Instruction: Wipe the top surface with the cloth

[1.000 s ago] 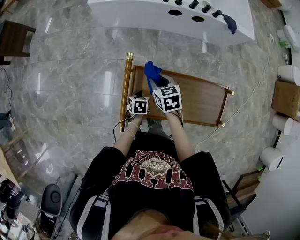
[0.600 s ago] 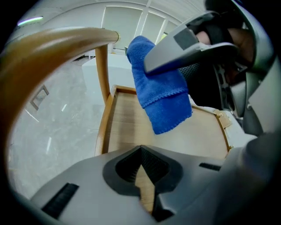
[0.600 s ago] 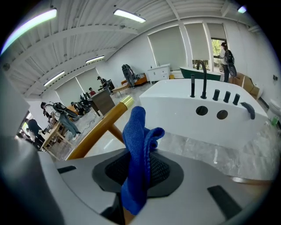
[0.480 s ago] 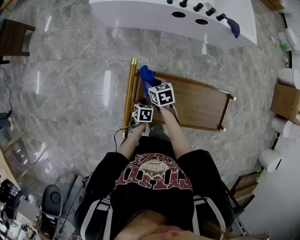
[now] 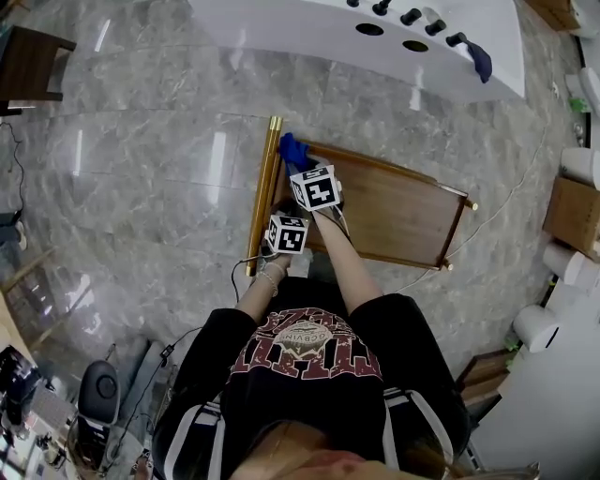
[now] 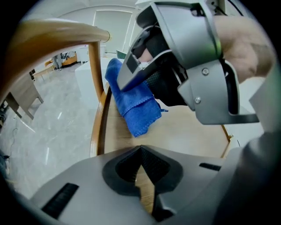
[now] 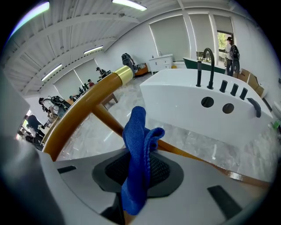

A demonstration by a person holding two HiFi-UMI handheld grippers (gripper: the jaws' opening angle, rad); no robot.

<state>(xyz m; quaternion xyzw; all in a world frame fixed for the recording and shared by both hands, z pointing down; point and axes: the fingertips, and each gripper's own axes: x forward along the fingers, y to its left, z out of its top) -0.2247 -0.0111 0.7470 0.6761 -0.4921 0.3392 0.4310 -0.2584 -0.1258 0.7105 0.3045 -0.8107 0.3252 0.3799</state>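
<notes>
Right gripper (image 5: 302, 169) was clamped on the blue cloth (image 6: 134, 105), holding it down at the tabletop's (image 5: 394, 211) corner by the gold rail (image 5: 264, 187), presumably for wiping, while the left gripper (image 6: 141, 173) sat closed on nothing.

Big open hall here, half showroom, half test lab. Polished grey marble floor (image 5: 150, 141) all round. A white bath unit (image 5: 309, 28) with a black tap (image 7: 206, 61) sits at twelve o'clock, cardboard boxes (image 5: 572, 206) at three. Strip lights (image 7: 127, 4) run overhead, and there are people at workstations (image 7: 44, 110) far off at nine.
</notes>
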